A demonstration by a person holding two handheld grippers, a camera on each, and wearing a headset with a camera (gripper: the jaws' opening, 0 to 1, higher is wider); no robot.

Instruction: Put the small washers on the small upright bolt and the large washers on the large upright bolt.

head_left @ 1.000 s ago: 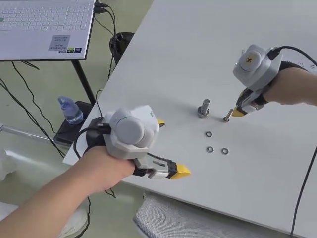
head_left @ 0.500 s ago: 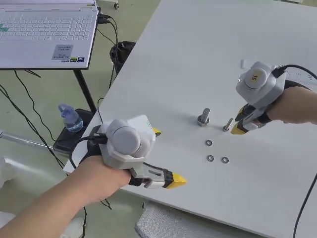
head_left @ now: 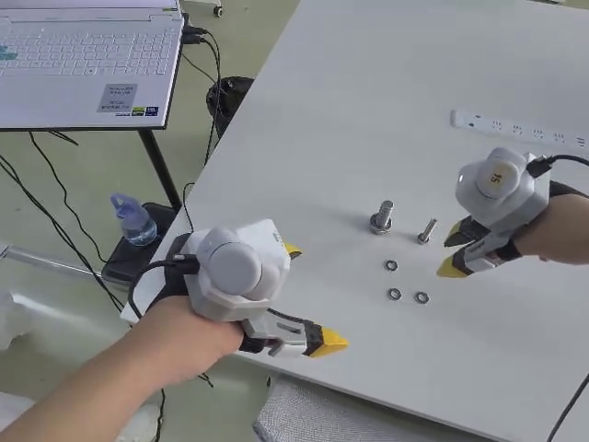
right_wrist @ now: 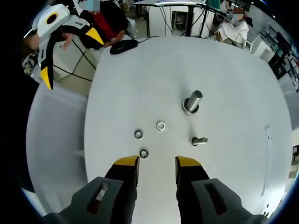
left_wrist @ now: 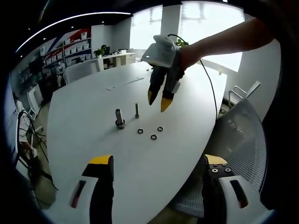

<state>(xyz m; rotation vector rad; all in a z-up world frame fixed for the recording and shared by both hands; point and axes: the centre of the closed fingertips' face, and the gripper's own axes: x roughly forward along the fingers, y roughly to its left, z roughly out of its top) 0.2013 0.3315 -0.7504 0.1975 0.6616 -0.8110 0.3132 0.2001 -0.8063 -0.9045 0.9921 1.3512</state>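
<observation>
On the white table [head_left: 350,101] stand a large upright bolt [head_left: 382,217] and, to its right, a thin small upright bolt [head_left: 427,230]. Three small washers [head_left: 391,266] [head_left: 394,295] [head_left: 421,297] lie flat just in front of them. My right gripper [head_left: 453,251] hovers right of the small bolt, open and holding nothing; in the right gripper view its jaws [right_wrist: 157,162] point at the nearest washer [right_wrist: 144,153]. My left gripper [head_left: 313,296] is open and empty over the table's near edge, well short of the bolts [left_wrist: 119,117].
A white power strip [head_left: 515,129] lies at the far right of the table. Off the left edge are a laptop [head_left: 83,55] on a stand, a water bottle [head_left: 133,219] and cables on the floor. A mesh chair [head_left: 313,419] is below the near edge.
My right gripper has drawn back from the small bolt, to the right and towards me, and both its tips now show apart. The left gripper has barely moved.
</observation>
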